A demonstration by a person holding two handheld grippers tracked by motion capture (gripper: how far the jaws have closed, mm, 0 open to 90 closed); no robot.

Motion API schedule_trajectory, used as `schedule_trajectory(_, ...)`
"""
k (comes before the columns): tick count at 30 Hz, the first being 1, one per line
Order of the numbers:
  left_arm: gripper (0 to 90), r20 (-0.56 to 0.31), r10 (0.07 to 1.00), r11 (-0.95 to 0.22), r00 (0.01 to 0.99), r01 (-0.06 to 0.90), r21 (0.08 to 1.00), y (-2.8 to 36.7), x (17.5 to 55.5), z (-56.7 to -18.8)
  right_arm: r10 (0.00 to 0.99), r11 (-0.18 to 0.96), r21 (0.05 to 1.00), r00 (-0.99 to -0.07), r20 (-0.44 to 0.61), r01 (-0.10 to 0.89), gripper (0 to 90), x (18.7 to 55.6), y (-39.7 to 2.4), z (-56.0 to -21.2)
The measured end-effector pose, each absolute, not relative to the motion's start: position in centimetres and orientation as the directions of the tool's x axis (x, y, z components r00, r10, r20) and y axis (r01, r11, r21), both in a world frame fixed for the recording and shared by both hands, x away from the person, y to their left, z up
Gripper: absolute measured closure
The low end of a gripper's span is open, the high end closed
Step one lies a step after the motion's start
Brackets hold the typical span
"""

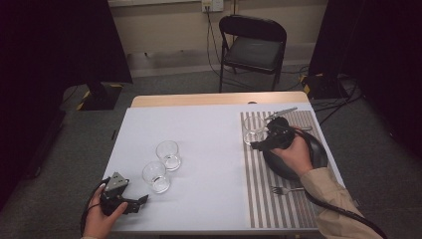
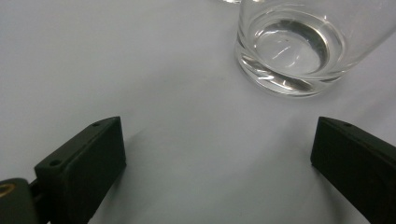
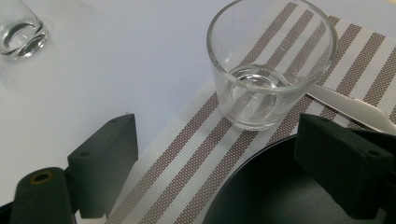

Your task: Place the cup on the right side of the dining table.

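One glass stands upright on the striped placemat, just ahead of the right gripper, whose jaws stand released and wide with nothing between them. A black plate lies right under that gripper; a knife lies beyond its right jaw — best kept clear. I'd ease straight forward and centre the glass before clamping. The left gripper — also released — waits behind a second glass.

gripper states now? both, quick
Left gripper: open, empty, a glass just ahead on the table.
Right gripper: open, empty, over the plate rim, facing the glass on the mat.
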State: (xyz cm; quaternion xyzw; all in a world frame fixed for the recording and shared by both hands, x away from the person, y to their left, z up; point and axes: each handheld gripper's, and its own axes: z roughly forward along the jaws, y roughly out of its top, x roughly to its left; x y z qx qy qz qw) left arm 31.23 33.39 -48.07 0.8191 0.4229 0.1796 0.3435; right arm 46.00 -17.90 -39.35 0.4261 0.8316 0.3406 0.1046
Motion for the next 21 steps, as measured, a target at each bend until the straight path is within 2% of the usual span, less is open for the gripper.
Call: schedule_trajectory(21, 2.4, 0.004, 0.816, -0.406, 0.578, 0.569, 0.715, 33.39, 31.23, -48.07, 0.75, 0.42, 0.658, -0.647, 0.135, 0.625, 12.7, 45.05, -17.12, -39.6)
